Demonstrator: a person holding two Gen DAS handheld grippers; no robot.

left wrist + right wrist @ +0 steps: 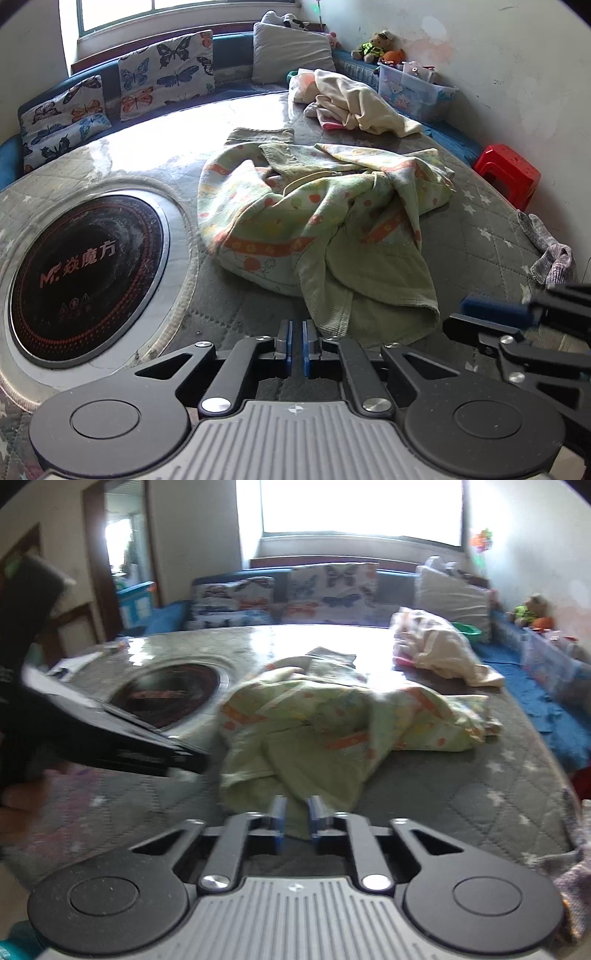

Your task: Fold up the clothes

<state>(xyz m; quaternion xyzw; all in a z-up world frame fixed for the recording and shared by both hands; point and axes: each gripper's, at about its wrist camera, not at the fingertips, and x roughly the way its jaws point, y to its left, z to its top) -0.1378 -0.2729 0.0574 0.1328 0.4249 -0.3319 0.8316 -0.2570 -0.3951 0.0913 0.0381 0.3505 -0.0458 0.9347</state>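
Observation:
A crumpled pale green garment [325,218] with orange bands and fruit prints lies on the round grey quilted table [236,317]; it also shows in the right wrist view [332,731]. My left gripper [297,347] is nearly shut and empty, just short of the garment's near hem. My right gripper [297,818] has a narrow gap between its fingers, with the garment's near edge lying in the gap; the view is blurred. The right gripper also shows at the right edge of the left wrist view [517,317].
A black induction hob [85,273] is set into the table at the left. A cream and pink clothes pile [351,99] lies at the far side. A bench with butterfly cushions [166,70], a plastic box [413,88], a red stool [506,173] and a grey sock [550,251] surround the table.

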